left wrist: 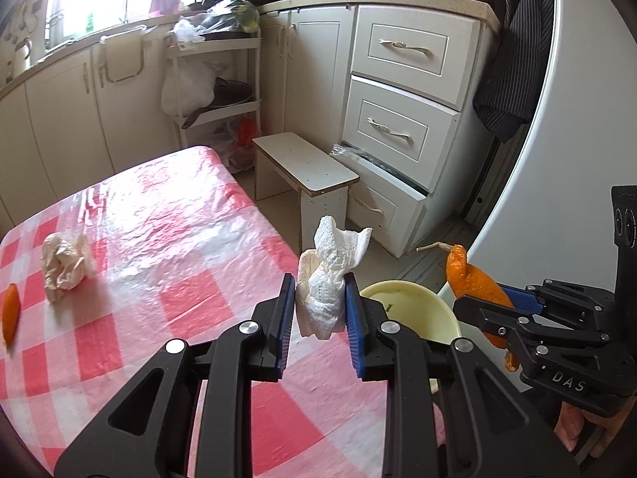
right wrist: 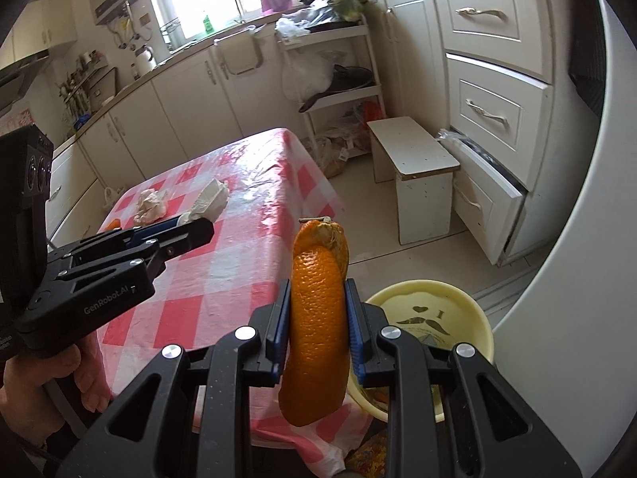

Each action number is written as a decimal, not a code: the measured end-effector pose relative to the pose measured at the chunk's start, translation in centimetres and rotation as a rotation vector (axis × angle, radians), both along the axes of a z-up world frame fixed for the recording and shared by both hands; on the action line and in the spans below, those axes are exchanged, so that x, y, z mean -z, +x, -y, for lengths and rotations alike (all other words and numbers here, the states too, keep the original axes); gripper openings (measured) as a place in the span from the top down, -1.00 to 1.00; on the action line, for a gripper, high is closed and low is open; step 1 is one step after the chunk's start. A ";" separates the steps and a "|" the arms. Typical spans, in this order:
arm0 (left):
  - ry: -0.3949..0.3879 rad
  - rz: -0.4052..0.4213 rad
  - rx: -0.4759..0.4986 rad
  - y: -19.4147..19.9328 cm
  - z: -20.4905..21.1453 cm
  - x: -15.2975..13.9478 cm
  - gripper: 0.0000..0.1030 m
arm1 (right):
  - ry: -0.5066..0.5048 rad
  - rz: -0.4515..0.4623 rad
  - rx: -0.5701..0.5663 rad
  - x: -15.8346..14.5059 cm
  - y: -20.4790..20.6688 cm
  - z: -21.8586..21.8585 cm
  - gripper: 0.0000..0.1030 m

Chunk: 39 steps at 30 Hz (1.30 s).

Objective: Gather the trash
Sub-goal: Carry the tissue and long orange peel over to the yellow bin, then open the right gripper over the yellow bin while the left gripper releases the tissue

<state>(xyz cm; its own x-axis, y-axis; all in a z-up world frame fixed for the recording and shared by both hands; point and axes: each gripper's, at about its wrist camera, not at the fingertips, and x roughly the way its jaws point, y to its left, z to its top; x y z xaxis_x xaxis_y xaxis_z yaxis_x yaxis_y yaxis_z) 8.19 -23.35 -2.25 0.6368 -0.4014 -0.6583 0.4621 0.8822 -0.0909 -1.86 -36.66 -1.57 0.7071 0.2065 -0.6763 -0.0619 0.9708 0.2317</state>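
Trash is sitting in both grips: the left gripper (left wrist: 320,310) is pinching a crumpled white paper towel (left wrist: 328,283) between narrowly parted fingers, while the right gripper (right wrist: 317,334) is clamping an orange peel (right wrist: 316,318) just left of the yellow bin (right wrist: 458,310). Farther left, a crumpled tissue (left wrist: 63,265) is lying on the checkered table (left wrist: 159,279).

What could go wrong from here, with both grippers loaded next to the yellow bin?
1. The orange peel sticks out well above and below the right gripper pads; it might slip out short of the yellow bin.
2. The left gripper pinches only the low part of the white paper towel, still over the table edge, so releasing now likely misses.
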 end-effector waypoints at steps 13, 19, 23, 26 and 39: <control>-0.004 -0.015 0.050 1.1 4.3 0.4 0.56 | -0.018 -0.074 0.097 1.8 -0.1 3.5 0.49; -0.002 -0.028 0.078 1.2 6.6 1.0 0.55 | -0.033 -0.101 0.124 2.7 -0.2 4.7 0.49; -0.001 -0.041 0.083 1.4 7.4 1.5 0.55 | -0.030 -0.124 0.142 3.4 0.0 5.5 0.49; 0.002 -0.050 0.086 1.6 7.9 2.0 0.55 | -0.026 -0.140 0.151 4.0 0.3 5.8 0.49; 0.007 -0.081 0.115 2.2 10.5 3.5 0.55 | -0.028 -0.165 0.173 4.9 1.0 6.5 0.30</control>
